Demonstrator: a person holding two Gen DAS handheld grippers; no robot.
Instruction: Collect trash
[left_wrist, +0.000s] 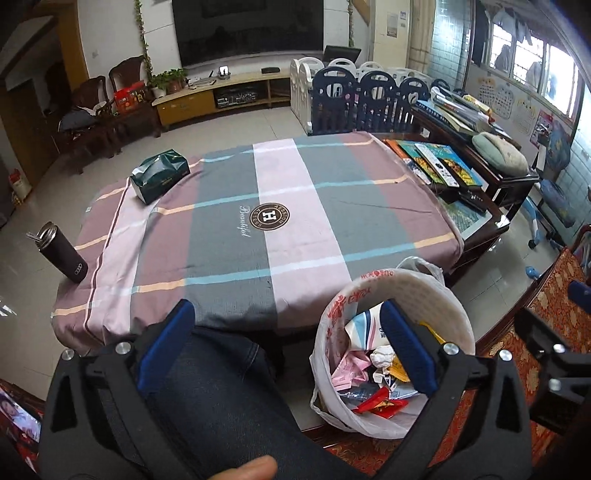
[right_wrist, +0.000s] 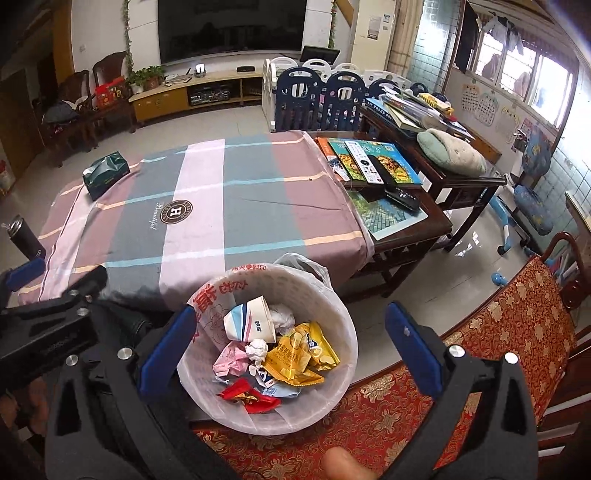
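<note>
- Bin (right_wrist: 295, 413) first: the white lined waste basket stands on the floor just off the table's near right corner, beside the red patterned cushion (right_wrist: 498, 343), and it holds the collected trash: a yellow chip bag (right_wrist: 299, 354), a paper cup (right_wrist: 251, 321), a red wrapper (right_wrist: 247, 397), crumpled tissue.
- From the right gripper (right_wrist: 288, 350) the bin lies straight ahead and below, its round mouth framed between the blue pads (right_wrist: 168, 350); no long axis matters for a round opening.
- From the left gripper (left_wrist: 286, 347) the same bin sits off to the right, partly behind its right finger, with the person's denim-clad leg (left_wrist: 221, 398) under the gap. The right hand is judged the nearer to the bin.
- Both grippers stand spread wide, nothing between the pads and nothing touched.
- On the tablecloth (left_wrist: 295, 229) no loose litter shows; only a green tissue pack (left_wrist: 160, 173) lies near the far left corner and a dark flask (left_wrist: 62, 251) stands at the left edge, neither plainly trash.
- Judgement: collection looks close to done, unless some scrap lies out of view.
</note>
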